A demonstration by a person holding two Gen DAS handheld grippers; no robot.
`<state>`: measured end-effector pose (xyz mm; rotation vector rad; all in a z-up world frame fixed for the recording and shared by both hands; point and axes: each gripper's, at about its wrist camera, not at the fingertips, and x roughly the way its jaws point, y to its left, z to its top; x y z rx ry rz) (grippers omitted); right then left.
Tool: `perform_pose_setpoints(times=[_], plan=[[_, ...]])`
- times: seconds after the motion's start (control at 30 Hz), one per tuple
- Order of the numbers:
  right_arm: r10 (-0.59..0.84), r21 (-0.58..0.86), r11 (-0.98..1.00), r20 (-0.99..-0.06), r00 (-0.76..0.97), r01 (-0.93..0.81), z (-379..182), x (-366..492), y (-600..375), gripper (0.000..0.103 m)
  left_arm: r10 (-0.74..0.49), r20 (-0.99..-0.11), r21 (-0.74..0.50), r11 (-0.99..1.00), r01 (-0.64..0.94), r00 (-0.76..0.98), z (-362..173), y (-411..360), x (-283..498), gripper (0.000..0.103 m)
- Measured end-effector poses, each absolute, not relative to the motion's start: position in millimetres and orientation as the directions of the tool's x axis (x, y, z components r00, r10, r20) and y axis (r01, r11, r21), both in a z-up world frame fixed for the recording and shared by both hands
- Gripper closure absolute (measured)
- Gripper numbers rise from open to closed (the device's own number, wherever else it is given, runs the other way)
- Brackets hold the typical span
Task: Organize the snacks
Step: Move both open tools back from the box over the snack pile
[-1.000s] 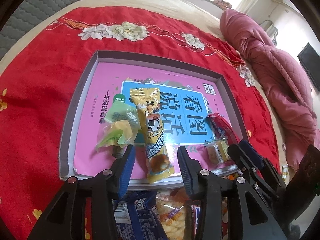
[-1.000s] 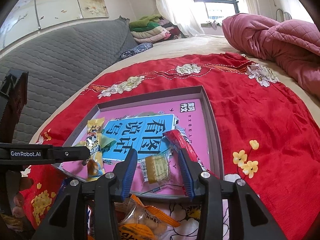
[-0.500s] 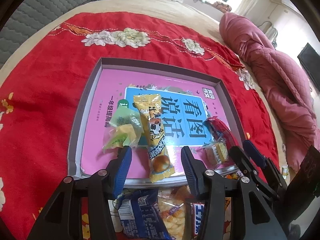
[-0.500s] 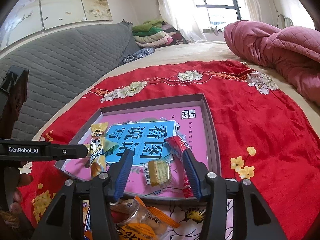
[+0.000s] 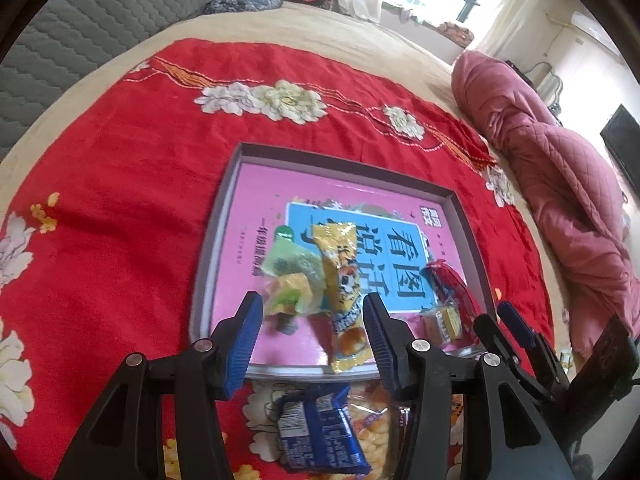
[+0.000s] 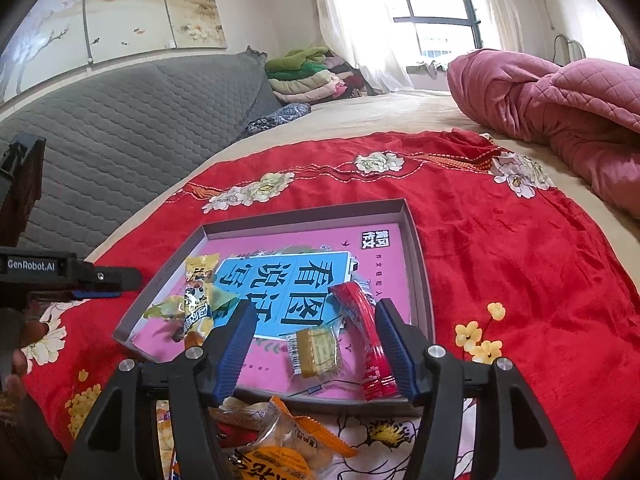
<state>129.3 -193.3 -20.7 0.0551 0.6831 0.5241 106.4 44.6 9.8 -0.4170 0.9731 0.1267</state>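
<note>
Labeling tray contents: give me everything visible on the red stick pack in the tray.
The red stick pack is a long, narrow, glossy foil-like sachet, red with small white print, sealed, lying flat and slightly diagonal near the tray's right wall. Its far end overlaps the blue book cover panel; its near end reaches the tray's front edge. The small yellow square snack lies just beside it. Nothing grips it.

A red cloth [image 6: 500, 248] embroidered with pale flowers covers a beige bed. A rumpled pink quilt [image 6: 560, 100] lies along its far right side. Grey quilted padding [image 6: 120, 128] lines the wall on the left, with folded blankets [image 6: 308, 76] stacked beside a bright curtained window [image 6: 436, 12].
</note>
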Motion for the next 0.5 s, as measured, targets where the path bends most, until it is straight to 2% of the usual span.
perform_pose_setpoints(times=[0.13, 0.5], plan=[[0.483, 0.213, 0.867, -0.58, 0.656, -0.45, -18.4, 127.6, -193.9, 0.041, -0.071, -0.815, -0.292, 0.907, -0.303, 0.575, 15.7, 53.9, 101.3, 0.044], [0.491, 0.22, 0.864, -0.565, 0.663, -0.452, -14.3, 125.7, -196.4, 0.034, -0.042, -0.811, -0.283, 0.901, -0.33, 0.583, 22.8, 66.0, 92.8, 0.043]])
